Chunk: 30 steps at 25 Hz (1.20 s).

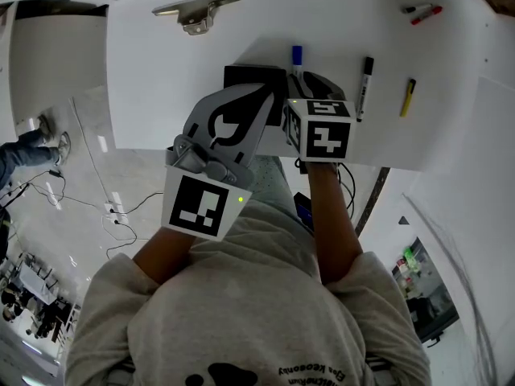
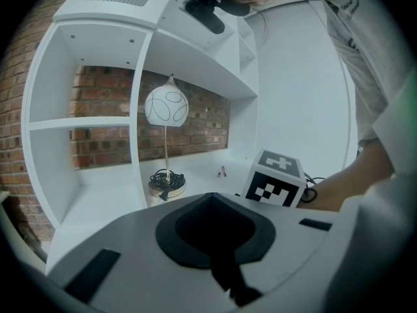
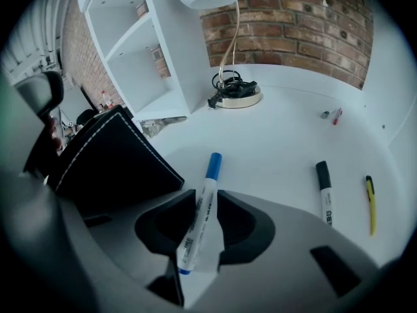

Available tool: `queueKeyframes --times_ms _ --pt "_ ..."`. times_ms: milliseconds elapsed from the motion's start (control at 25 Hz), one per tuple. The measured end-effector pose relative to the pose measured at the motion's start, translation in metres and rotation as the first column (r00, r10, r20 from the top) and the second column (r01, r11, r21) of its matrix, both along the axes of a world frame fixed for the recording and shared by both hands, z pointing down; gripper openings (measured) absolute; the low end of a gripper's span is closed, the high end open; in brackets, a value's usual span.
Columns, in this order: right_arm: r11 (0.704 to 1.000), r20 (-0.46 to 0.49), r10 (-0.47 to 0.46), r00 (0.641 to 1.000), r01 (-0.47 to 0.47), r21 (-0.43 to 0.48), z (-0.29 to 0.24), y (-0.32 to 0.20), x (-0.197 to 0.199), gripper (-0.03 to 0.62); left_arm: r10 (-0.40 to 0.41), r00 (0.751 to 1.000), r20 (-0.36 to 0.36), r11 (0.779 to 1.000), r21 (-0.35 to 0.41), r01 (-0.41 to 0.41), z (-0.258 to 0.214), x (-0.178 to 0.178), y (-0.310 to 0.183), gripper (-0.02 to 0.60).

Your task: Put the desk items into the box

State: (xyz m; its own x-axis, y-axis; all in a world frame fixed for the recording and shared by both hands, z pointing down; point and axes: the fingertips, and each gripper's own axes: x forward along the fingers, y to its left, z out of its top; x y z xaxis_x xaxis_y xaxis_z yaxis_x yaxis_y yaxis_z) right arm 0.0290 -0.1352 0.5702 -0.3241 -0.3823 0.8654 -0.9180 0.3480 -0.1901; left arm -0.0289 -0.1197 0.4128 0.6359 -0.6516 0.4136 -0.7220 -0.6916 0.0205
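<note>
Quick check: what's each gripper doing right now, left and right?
Left gripper: closed, holding nothing.
Right gripper: open; the blue marker lies between its jaws, not gripped.

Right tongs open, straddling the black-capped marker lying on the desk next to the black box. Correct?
No. Between the right tongs lies the blue-capped marker, not the black-capped marker, which lies apart, off to the side. The right gripper view shows it. The rest holds: tongs open, marker flat on the desk beside the black box.

White desk (image 3: 280, 142): blue-capped marker (image 3: 202, 207) at centre, black box (image 3: 104, 168) at nine o'clock, black marker (image 3: 324, 189) and yellow pen (image 3: 370, 204) at three, lamp base (image 3: 236, 91) at twelve.
</note>
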Motion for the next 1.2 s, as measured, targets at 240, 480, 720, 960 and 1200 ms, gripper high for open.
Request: queueKeyframes --times_ms 240,480,720,960,1200 --pt "1.000 -0.001 -0.013 1.000 0.013 -0.024 0.005 -0.001 -0.002 0.109 -0.014 1.000 0.006 1.000 -0.005 0.014 0.000 0.000 -0.001 0.004" --pt "0.999 0.001 -0.002 1.000 0.002 -0.032 0.006 -0.002 0.002 0.089 -0.013 1.000 -0.008 1.000 -0.001 0.013 -0.007 0.003 0.003 0.004" --pt "0.997 0.022 0.003 1.000 -0.001 -0.072 0.008 -0.002 0.002 0.077 -0.016 0.999 -0.048 0.999 -0.033 0.014 -0.012 0.006 0.011 0.005" --pt "0.998 -0.008 0.015 1.000 -0.016 -0.053 0.005 0.002 0.008 0.075 -0.008 0.999 -0.034 0.998 -0.060 0.006 -0.008 0.005 0.015 0.005" --pt "0.998 0.049 0.059 0.997 -0.058 -0.009 -0.011 0.012 0.009 0.075 0.003 1.000 0.007 0.997 -0.075 -0.002 0.002 0.003 0.020 0.004"
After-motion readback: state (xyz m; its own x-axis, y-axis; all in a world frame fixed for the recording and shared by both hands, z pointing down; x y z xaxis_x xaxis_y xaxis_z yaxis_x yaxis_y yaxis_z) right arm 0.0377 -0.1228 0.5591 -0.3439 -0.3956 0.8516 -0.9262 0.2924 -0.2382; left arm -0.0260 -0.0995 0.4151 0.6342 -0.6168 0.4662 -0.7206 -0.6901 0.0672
